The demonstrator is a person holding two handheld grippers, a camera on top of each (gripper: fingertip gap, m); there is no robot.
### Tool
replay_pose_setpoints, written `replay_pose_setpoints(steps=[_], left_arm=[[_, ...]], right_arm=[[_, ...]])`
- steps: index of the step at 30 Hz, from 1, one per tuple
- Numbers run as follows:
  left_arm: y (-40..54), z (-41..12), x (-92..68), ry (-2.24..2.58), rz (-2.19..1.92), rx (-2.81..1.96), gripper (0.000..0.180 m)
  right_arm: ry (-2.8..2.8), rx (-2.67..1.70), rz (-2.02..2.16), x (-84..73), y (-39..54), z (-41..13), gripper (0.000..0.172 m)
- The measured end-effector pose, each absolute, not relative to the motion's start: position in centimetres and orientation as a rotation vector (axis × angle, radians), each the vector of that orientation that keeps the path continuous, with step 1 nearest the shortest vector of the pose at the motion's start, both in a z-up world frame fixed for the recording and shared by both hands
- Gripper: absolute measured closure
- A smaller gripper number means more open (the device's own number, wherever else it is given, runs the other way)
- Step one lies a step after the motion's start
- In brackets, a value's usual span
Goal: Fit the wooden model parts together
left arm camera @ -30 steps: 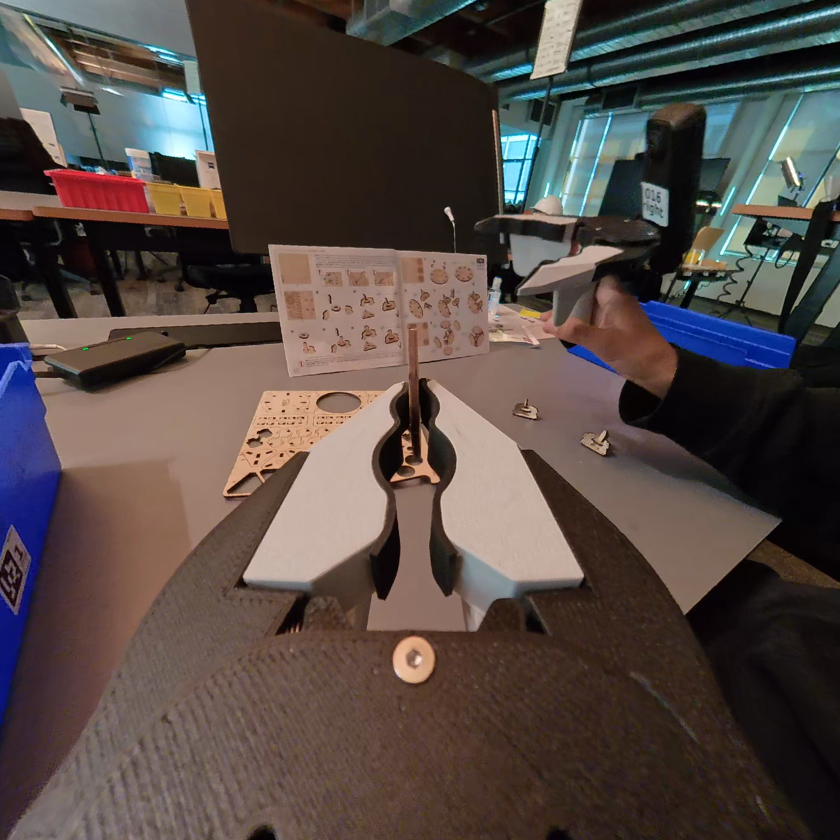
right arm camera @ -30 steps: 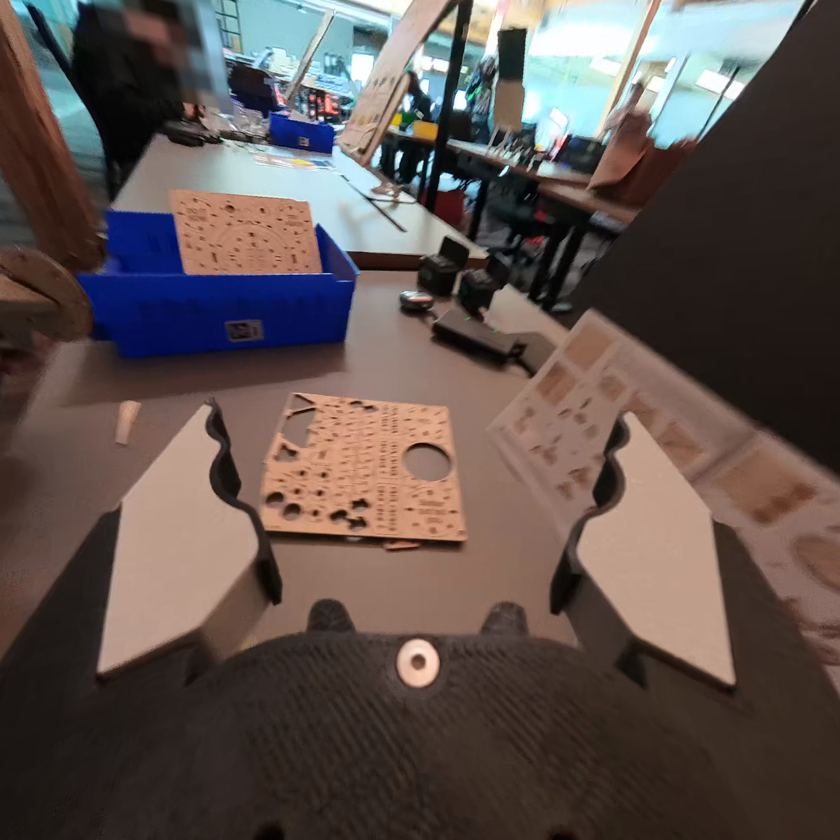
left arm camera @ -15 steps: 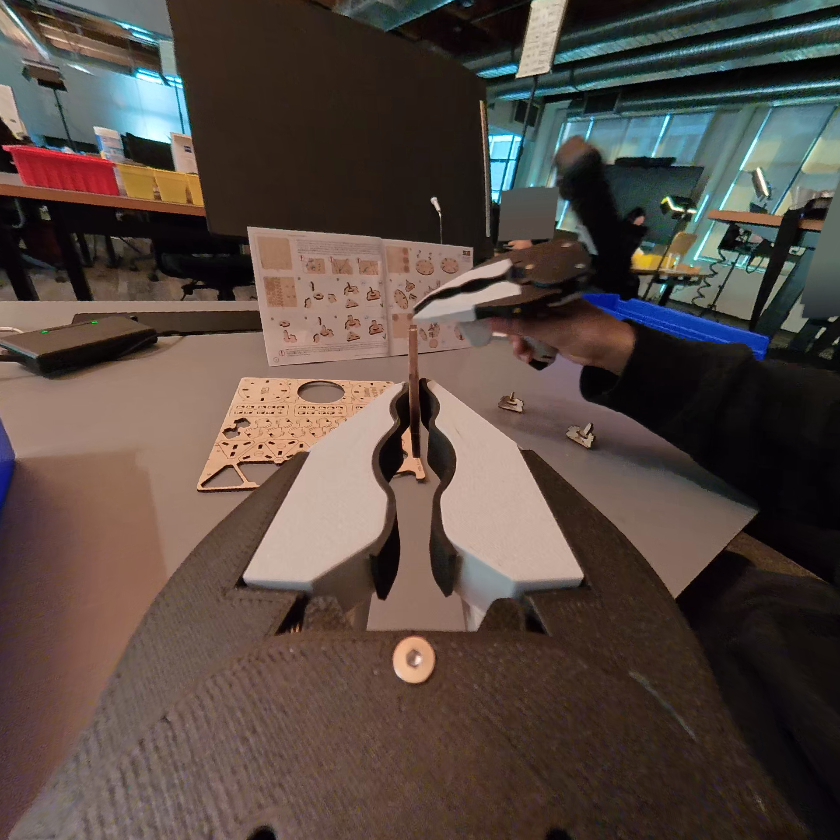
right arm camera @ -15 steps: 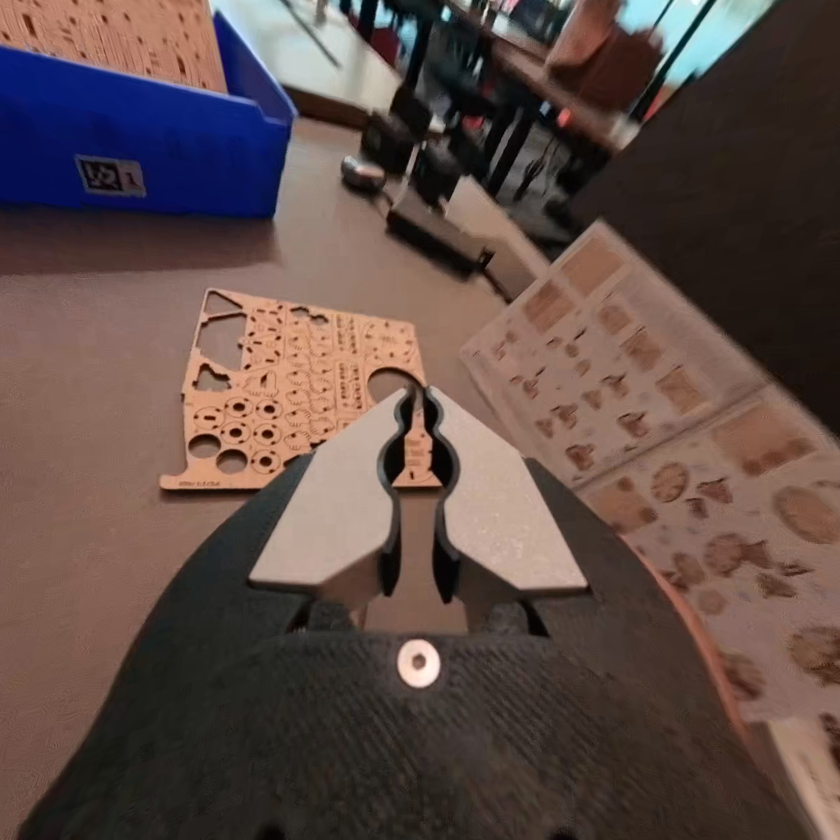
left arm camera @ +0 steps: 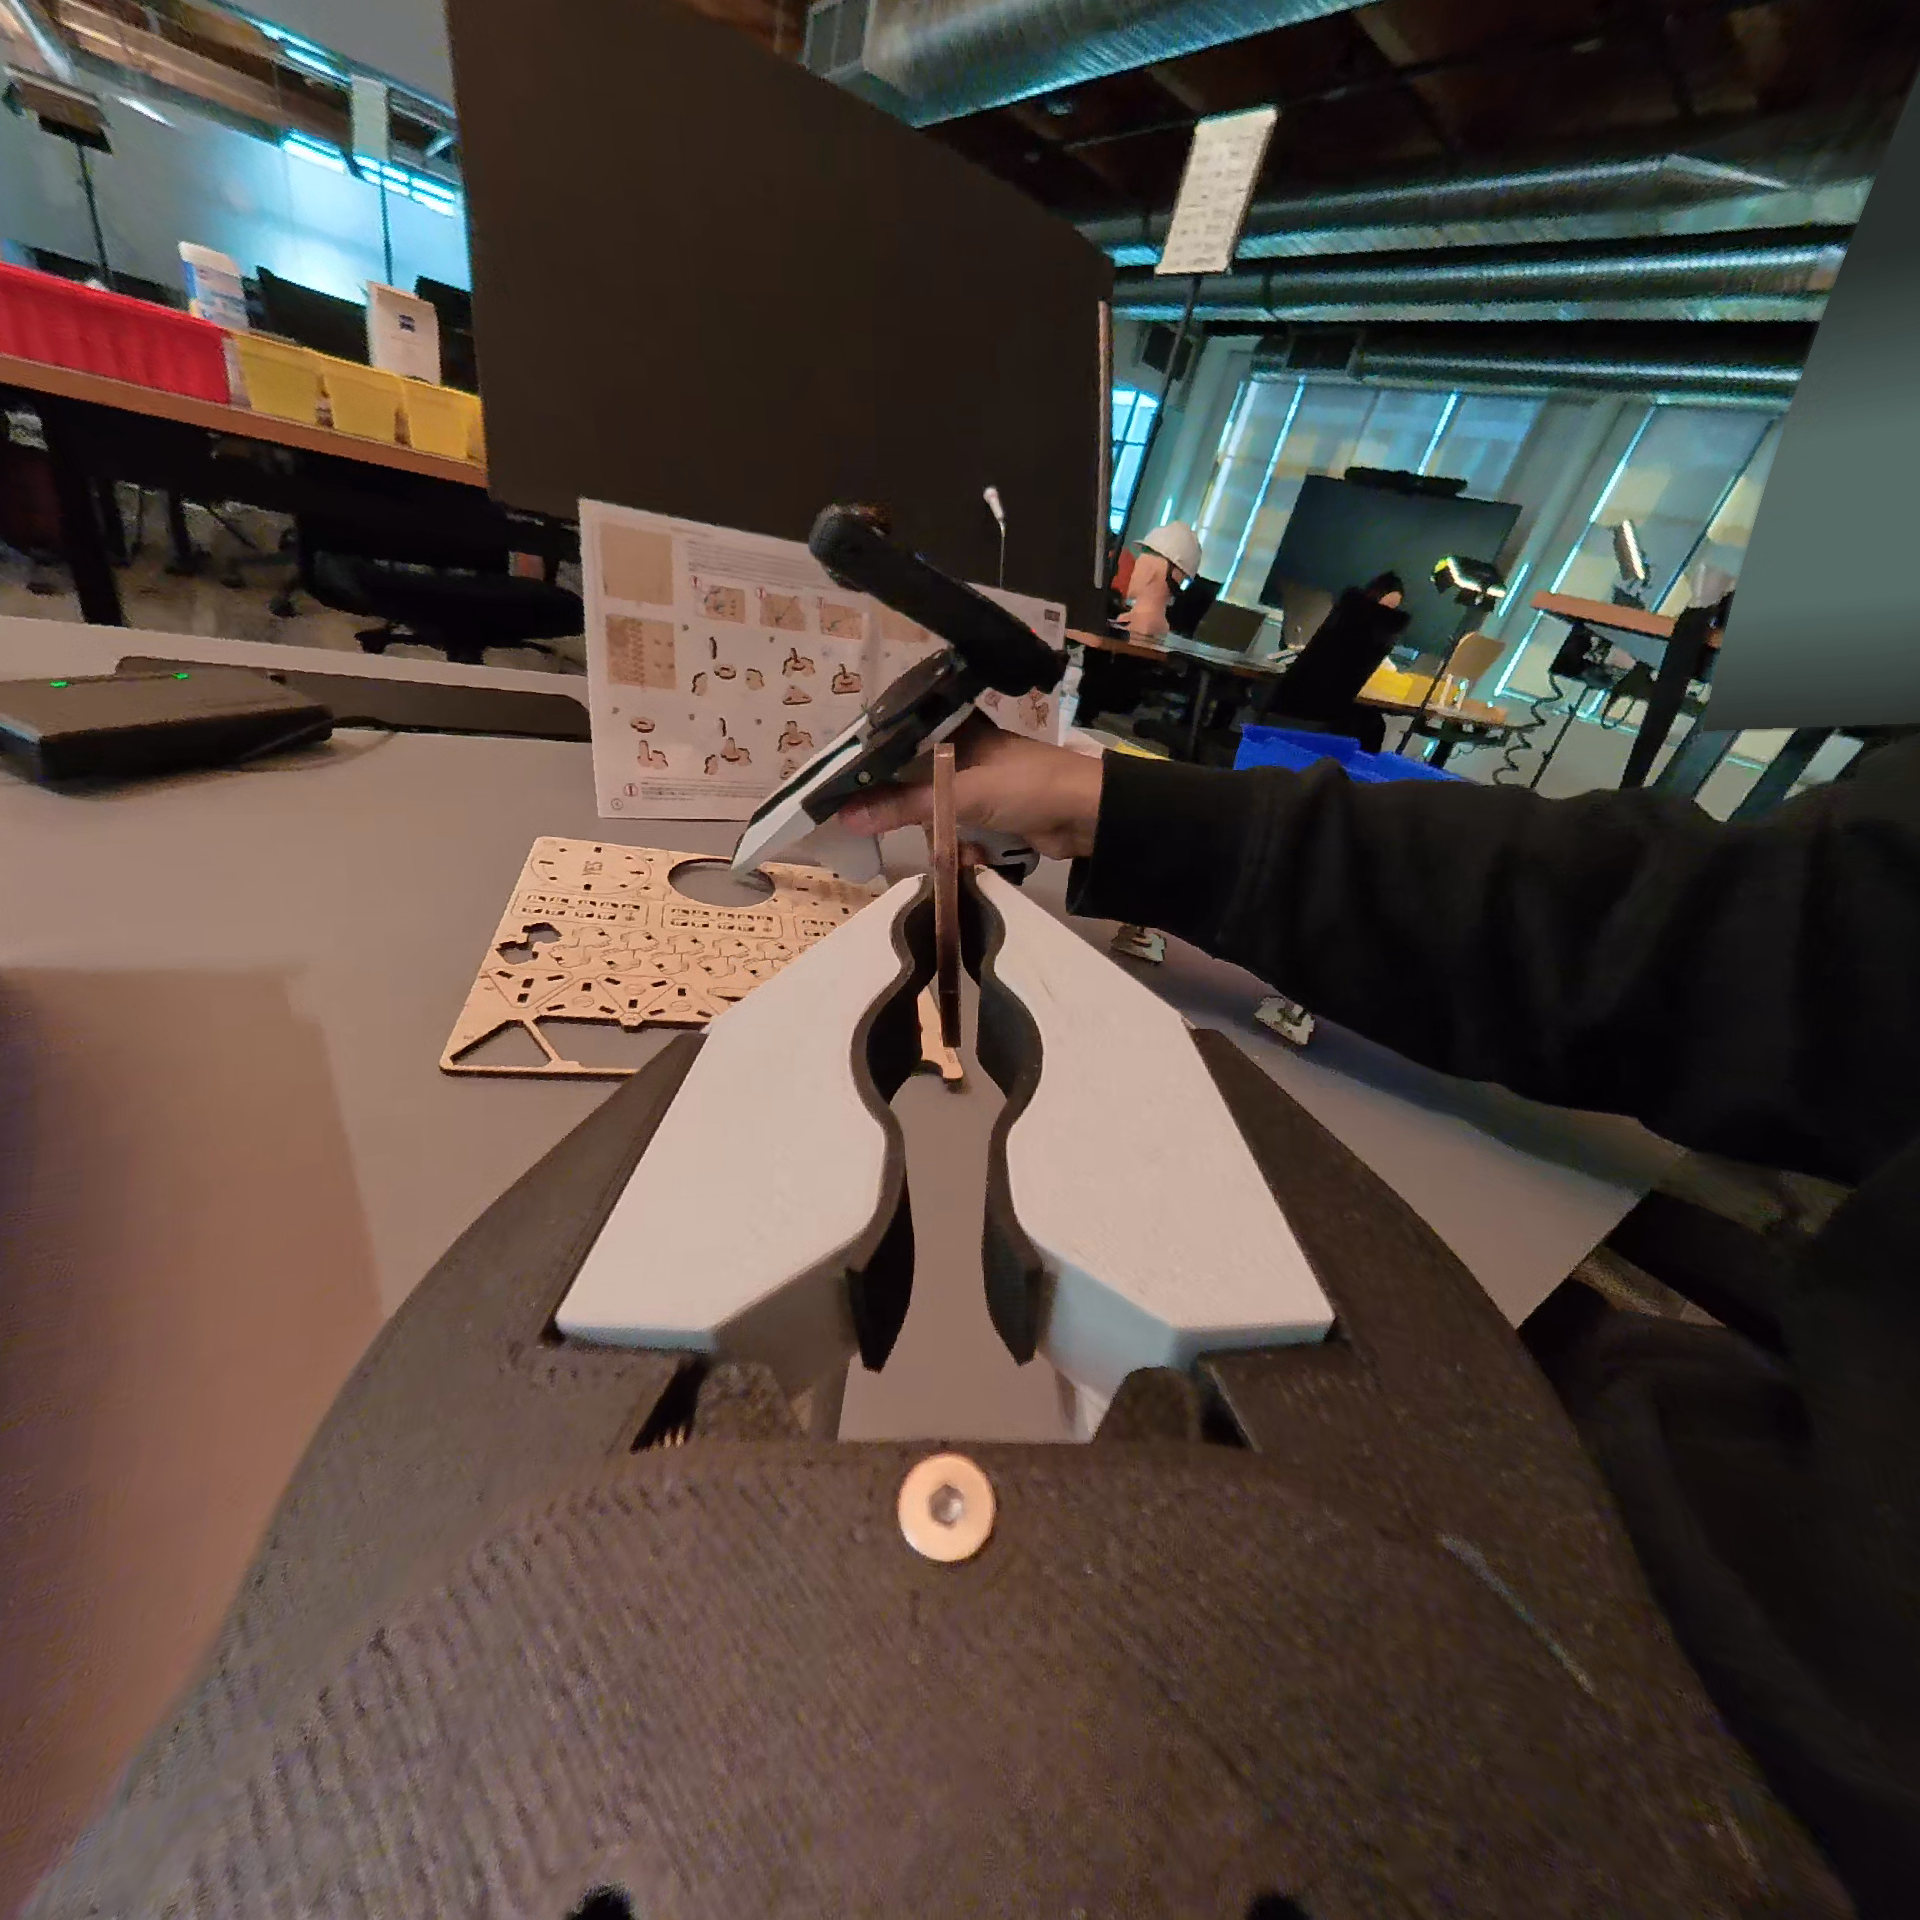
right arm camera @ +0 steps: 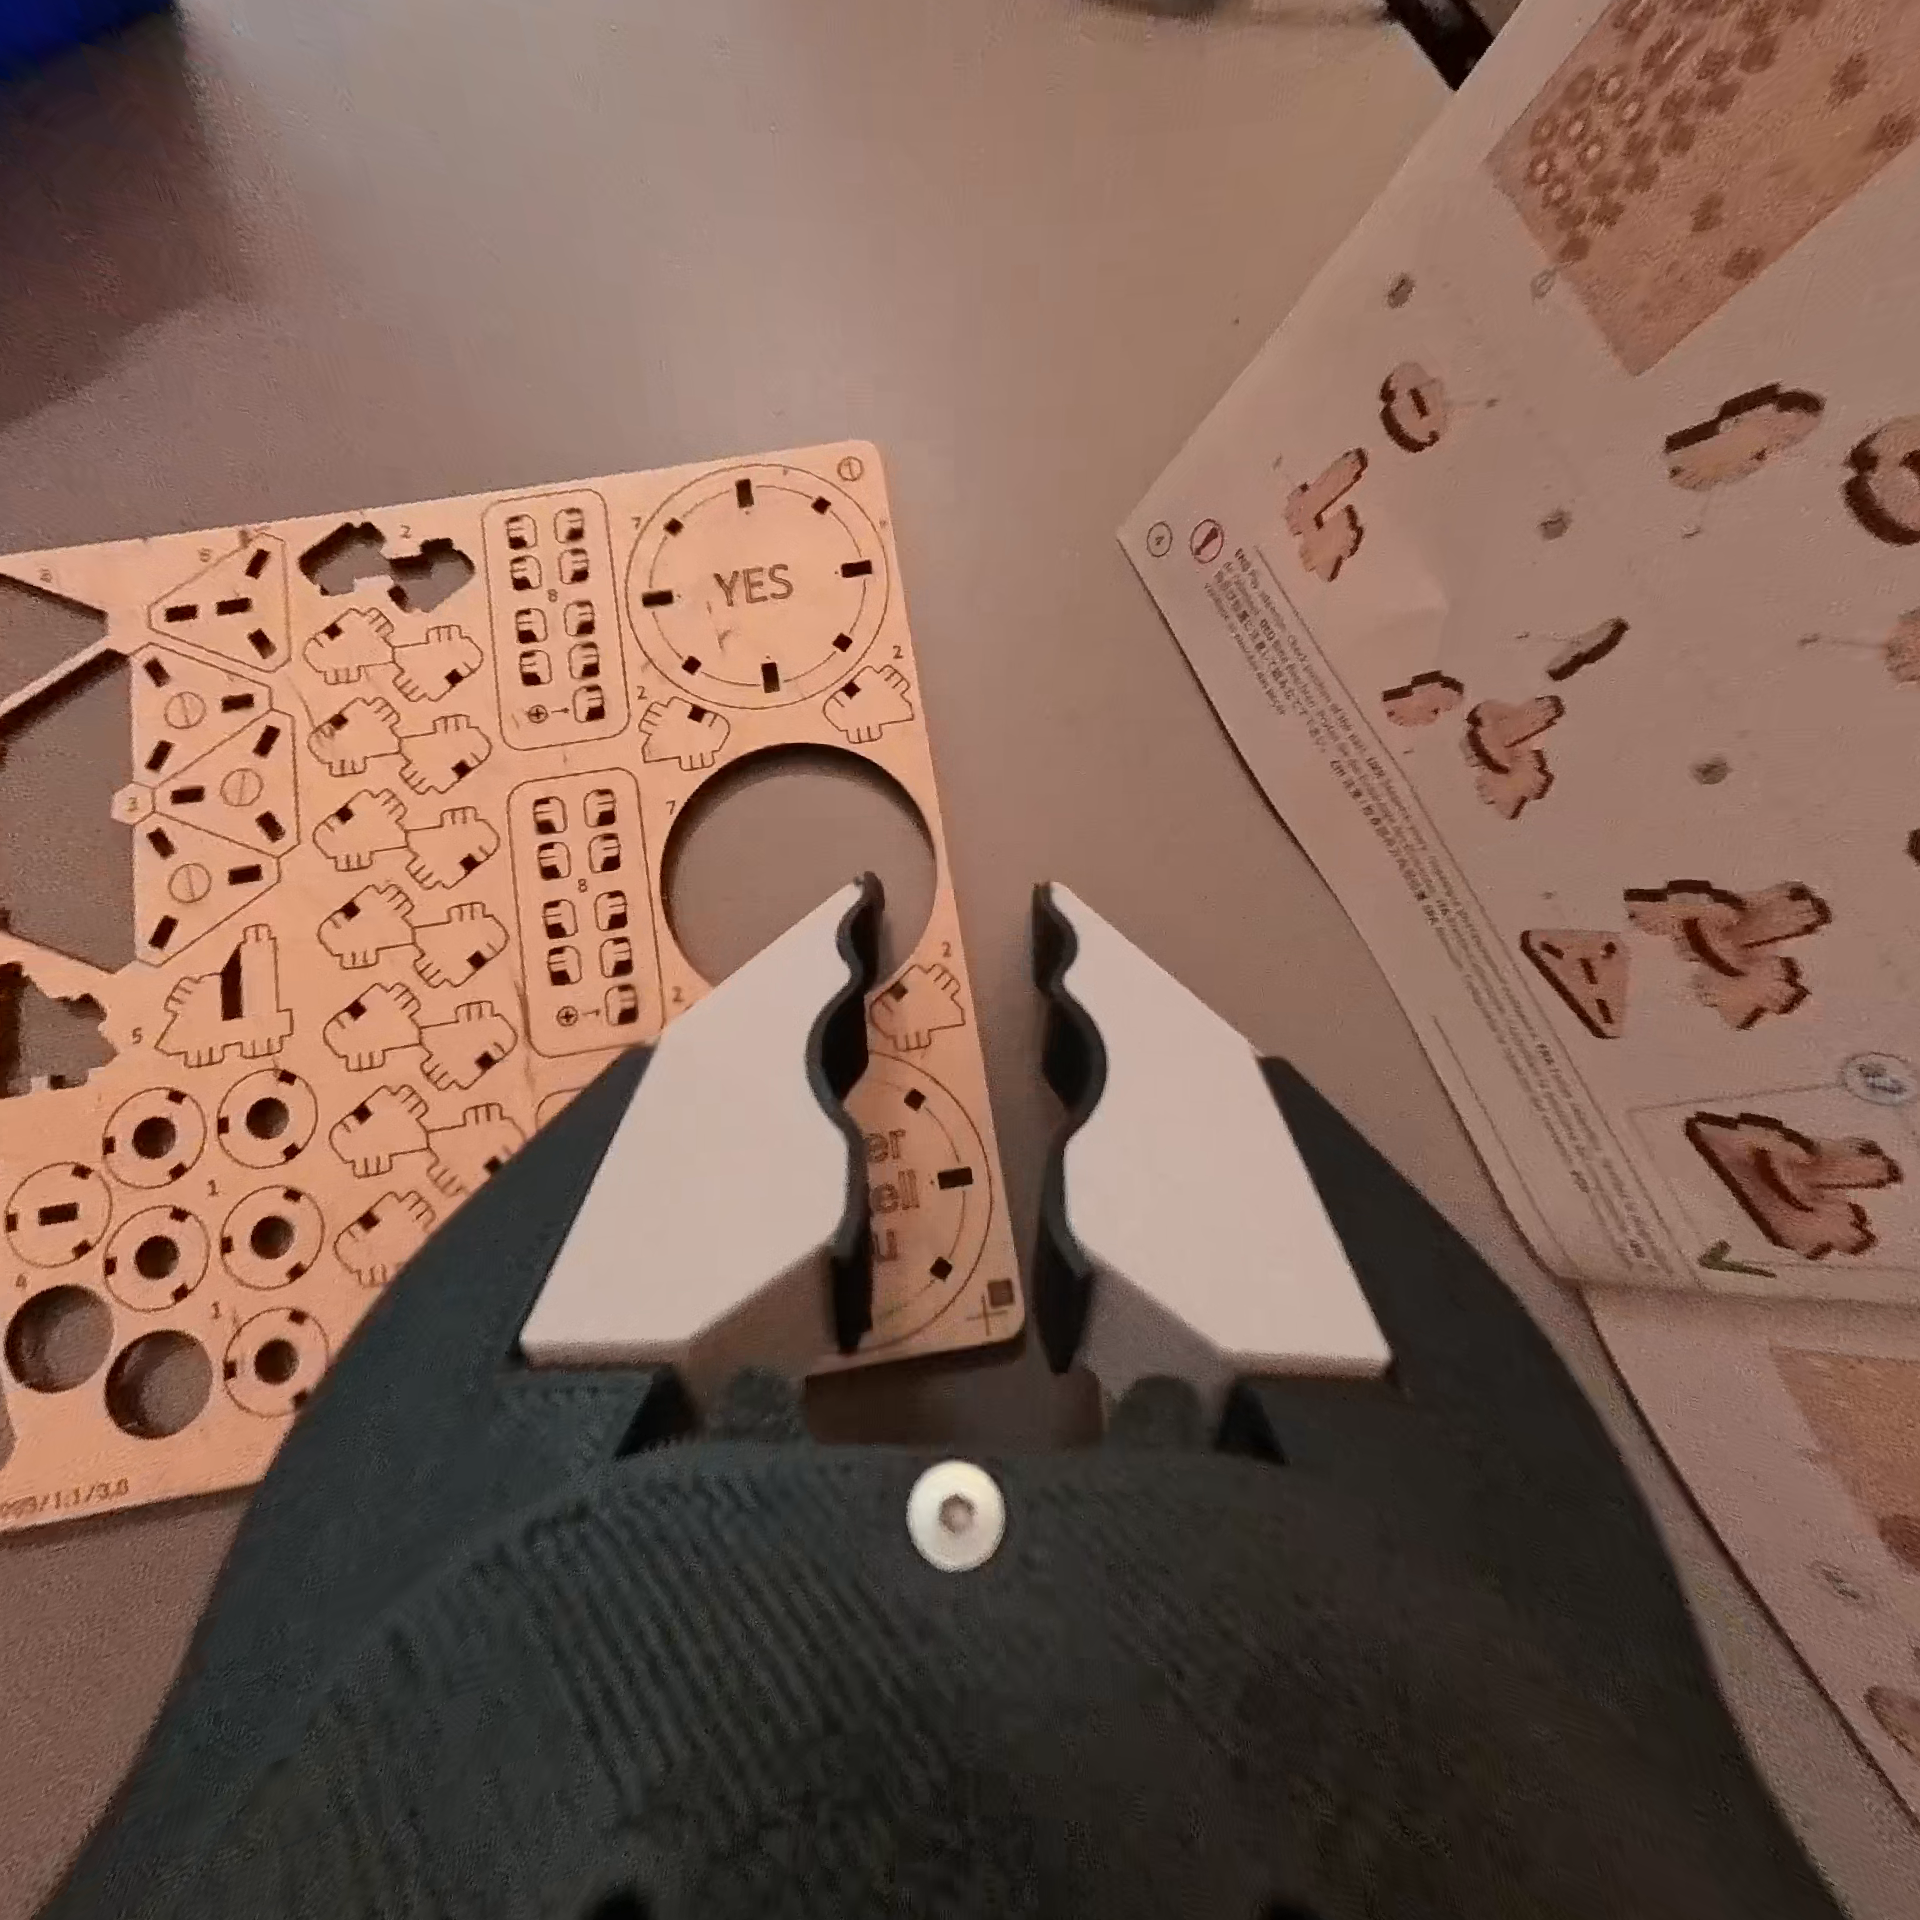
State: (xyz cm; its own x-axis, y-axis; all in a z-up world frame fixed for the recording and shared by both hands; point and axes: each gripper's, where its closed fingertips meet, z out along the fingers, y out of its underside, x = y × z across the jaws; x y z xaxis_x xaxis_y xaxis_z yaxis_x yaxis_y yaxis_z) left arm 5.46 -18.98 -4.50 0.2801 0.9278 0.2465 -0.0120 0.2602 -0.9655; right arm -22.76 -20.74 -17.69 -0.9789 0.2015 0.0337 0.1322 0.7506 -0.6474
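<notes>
My left gripper (left arm camera: 943,914) is clenched on a thin wooden piece (left arm camera: 944,831), seen edge-on and standing upright between my 2 pads, which press on it from both sides. My right gripper (right arm camera: 954,894) is released, its fingers parted with nothing between them. It points down at the right edge of the laser-cut plywood sheet (right arm camera: 416,831) lying flat on the grey table (right arm camera: 520,260); 1 fingertip (right arm camera: 857,899) is over the sheet's round cut-out hole (right arm camera: 790,862), the other over bare table. An open instruction booklet (right arm camera: 1558,727) lies just right of the sheet. 2 small wooden parts (left arm camera: 1283,1023) sit on the table near my right sleeve (left arm camera: 1455,935).
</notes>
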Motion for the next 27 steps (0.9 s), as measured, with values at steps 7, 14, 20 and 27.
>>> replay_pose_setpoints(steps=[7, 14, 20, 27], left_arm=[[-19.0, -3.5, 6.2, -1.056, 0.824, -1.077, 0.178], [-18.3, -3.2, 6.0, -1.043, 0.864, -1.123, 0.178], [-17.8, -3.3, 6.0, -1.045, 0.878, -1.153, 0.178], [-17.5, -5.3, 5.8, -1.114, 0.895, -1.286, 0.178]], right_arm=[[-2.909, -0.328, 1.204, -21.4, -23.3, -15.4, 0.171], [-2.968, -0.099, 1.260, -16.0, -28.6, -12.5, 0.171], [-3.013, -0.041, 1.200, -14.9, -31.9, -14.3, 0.168], [-2.716, 0.064, 1.318, -16.6, -24.5, -7.8, 0.122]])
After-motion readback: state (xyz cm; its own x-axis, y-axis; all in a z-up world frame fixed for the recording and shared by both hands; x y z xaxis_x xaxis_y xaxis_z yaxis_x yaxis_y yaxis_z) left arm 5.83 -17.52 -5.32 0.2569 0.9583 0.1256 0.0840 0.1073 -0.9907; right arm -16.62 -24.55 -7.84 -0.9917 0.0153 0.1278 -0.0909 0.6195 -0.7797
